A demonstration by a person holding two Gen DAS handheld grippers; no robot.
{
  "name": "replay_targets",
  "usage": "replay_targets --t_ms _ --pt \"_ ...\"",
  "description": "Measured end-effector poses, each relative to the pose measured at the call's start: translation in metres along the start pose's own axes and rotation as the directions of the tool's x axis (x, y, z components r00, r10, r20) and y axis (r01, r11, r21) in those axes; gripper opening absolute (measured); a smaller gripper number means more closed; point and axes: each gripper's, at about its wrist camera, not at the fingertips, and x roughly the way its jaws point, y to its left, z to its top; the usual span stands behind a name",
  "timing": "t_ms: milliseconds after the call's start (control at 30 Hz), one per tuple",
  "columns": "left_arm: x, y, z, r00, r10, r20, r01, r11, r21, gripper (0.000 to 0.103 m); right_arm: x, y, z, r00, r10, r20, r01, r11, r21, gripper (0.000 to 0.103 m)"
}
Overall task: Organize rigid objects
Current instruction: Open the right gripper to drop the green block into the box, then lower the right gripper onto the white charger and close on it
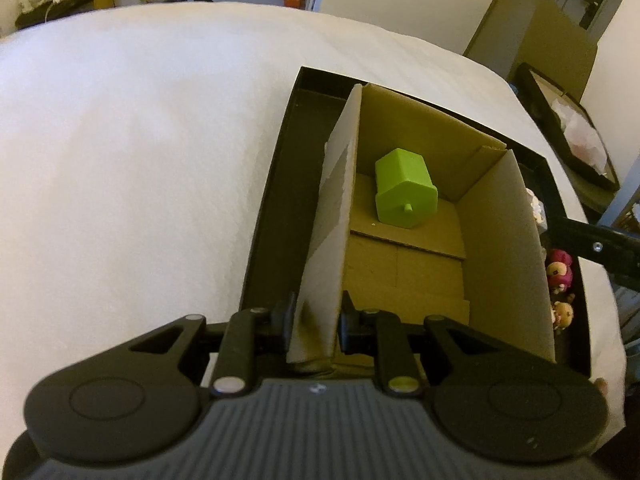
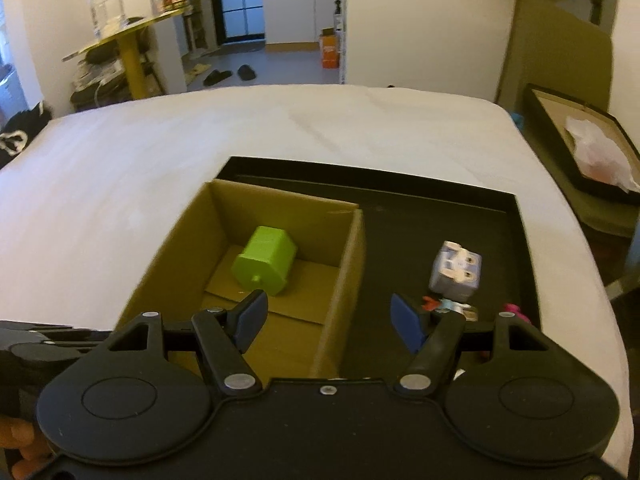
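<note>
Left gripper [image 1: 314, 320] tilts down at the bottom of its frame, clamped on the near wall of the cardboard box [image 1: 500, 248]. Right gripper [image 2: 328, 318] angles down too, about half open, gripping nothing. Green block [image 2: 265, 266] lies on its side inside the box, centre frame. Grey cube toy [image 2: 456, 270] sits in the black tray [image 2: 516, 216] right of it. No readable writing.

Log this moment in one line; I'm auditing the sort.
left gripper: shut on brown cardboard box wall | right gripper: open, empty | green plastic block: inside box
</note>
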Motion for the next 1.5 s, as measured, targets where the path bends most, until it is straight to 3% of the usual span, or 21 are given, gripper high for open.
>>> replay_targets --t_ms 367,733,967,1100,1300,1500 --pt "-0.011 -0.009 -0.003 0.996 0.064 0.057 -0.065 0.998 0.023 0.02 0.003 -0.054 -0.033 1.0 -0.018 0.002 0.017 0.995 0.103 0.068" --pt "-0.014 -0.027 -0.001 0.988 0.135 0.072 -0.141 0.987 0.078 0.038 0.017 -0.099 -0.058 0.999 -0.031 -0.008 0.032 0.982 0.188 0.068" --pt "-0.011 -0.035 0.002 0.985 0.164 0.062 -0.169 0.981 0.095 0.04 0.036 -0.111 -0.071 0.999 -0.003 -0.048 0.013 0.975 0.223 0.077" --pt "-0.012 -0.041 0.001 0.978 0.195 0.071 -0.201 0.974 0.107 0.041 0.047 -0.112 -0.08 0.996 0.032 -0.085 -0.008 0.965 0.263 0.077" --pt "-0.012 -0.047 0.003 0.973 0.217 0.081 -0.225 0.968 0.11 0.056 0.057 -0.114 -0.089 0.994 0.033 -0.107 0.0 0.956 0.295 0.077" --pt "-0.008 -0.054 0.006 0.965 0.251 0.074 -0.259 0.958 0.126 0.057 0.057 -0.121 -0.091 0.992 0.065 -0.11 -0.024 0.939 0.343 0.075"
